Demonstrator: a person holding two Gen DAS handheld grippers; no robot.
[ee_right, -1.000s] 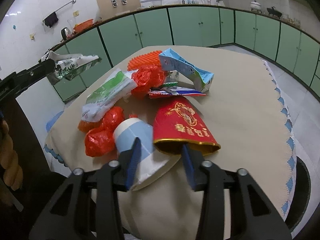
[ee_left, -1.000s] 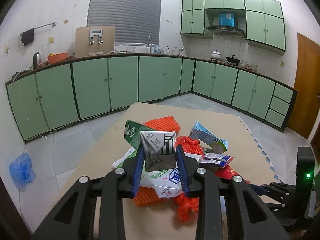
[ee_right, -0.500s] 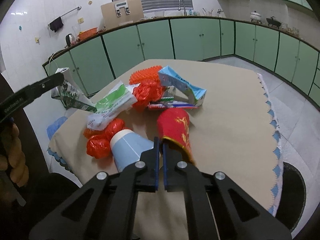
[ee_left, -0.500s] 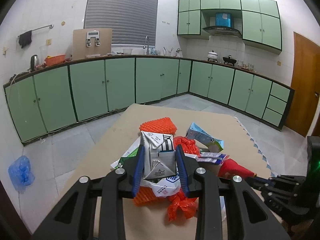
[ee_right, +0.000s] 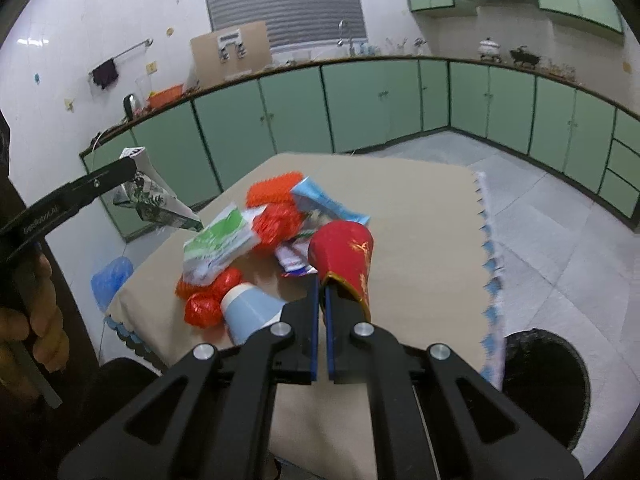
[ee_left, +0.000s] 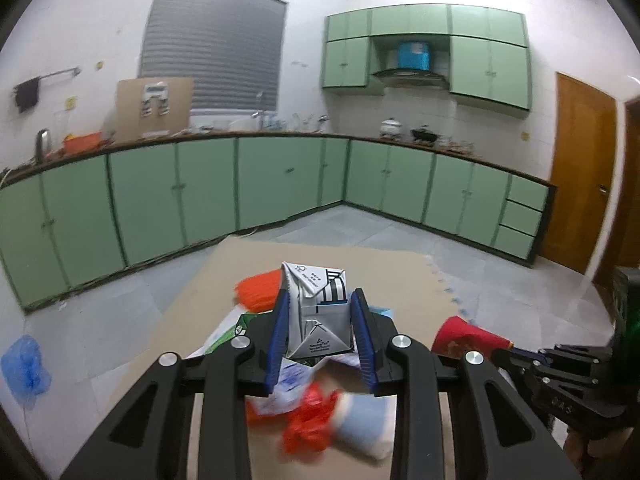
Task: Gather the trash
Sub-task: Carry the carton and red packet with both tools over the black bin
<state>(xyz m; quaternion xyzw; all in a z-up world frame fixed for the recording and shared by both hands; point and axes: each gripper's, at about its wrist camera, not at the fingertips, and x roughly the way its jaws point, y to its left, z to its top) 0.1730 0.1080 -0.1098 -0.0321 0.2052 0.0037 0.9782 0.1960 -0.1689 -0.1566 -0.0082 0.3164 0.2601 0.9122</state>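
Note:
My left gripper [ee_left: 319, 312] is shut on a crumpled white and green carton [ee_left: 318, 312] and holds it up over the trash pile; the carton also shows in the right wrist view [ee_right: 154, 200]. My right gripper [ee_right: 321, 294] is shut on the rim of a red paper cup [ee_right: 346, 256], lifted above the table [ee_right: 420, 208]. On the table lie a blue paper cup [ee_right: 250, 312], red plastic bags [ee_right: 208, 300], a green and white packet [ee_right: 218, 242], an orange mesh [ee_right: 274, 188] and a blue carton [ee_right: 324, 204].
A dark round bin [ee_right: 542, 384] stands on the floor at the table's right. A blue bag [ee_right: 112, 278] lies on the floor at the left. Green kitchen cabinets [ee_right: 360, 100] line the walls.
My right gripper has shut on the red cup's rim and lifted it off the table. My left gripper has risen with the carton, and the view has tilted upward.

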